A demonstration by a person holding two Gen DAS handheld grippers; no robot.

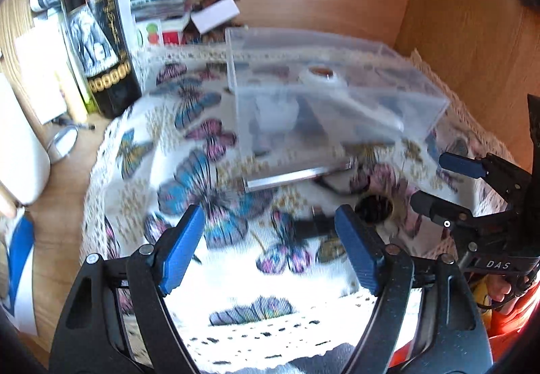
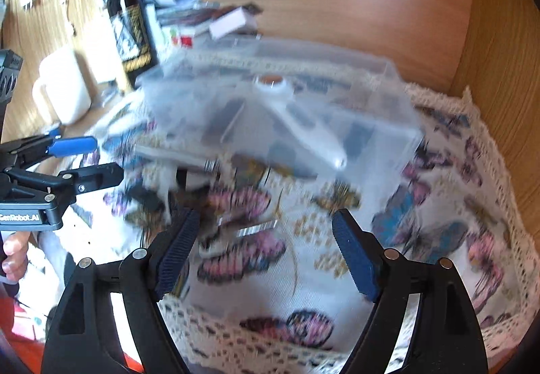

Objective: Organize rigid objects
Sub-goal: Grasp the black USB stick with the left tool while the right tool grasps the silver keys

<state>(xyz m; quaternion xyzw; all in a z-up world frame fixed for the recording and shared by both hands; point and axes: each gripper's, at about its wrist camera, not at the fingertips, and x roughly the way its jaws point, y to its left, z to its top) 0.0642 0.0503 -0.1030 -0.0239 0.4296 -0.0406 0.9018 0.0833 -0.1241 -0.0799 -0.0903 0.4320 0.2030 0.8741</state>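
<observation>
A clear plastic box (image 1: 324,97) stands on the butterfly-print cloth (image 1: 189,151); it also shows in the right wrist view (image 2: 287,111). Inside it is a white jar with a brown top (image 1: 322,74), also seen from the right (image 2: 270,84). Small dark and metallic objects (image 1: 373,205) lie on the cloth in front of the box, blurred (image 2: 216,205). My left gripper (image 1: 270,249) is open and empty above the cloth. My right gripper (image 2: 263,249) is open and empty, also visible in the left wrist view (image 1: 435,181). The left gripper appears at the left edge of the right wrist view (image 2: 91,158).
A dark wine bottle (image 1: 98,33) stands left of the cloth, with papers and small boxes (image 1: 158,3) behind it. A white mug (image 2: 64,87) and a small round mirror (image 1: 62,141) sit at the left. Wooden walls (image 1: 455,20) close in the back and right.
</observation>
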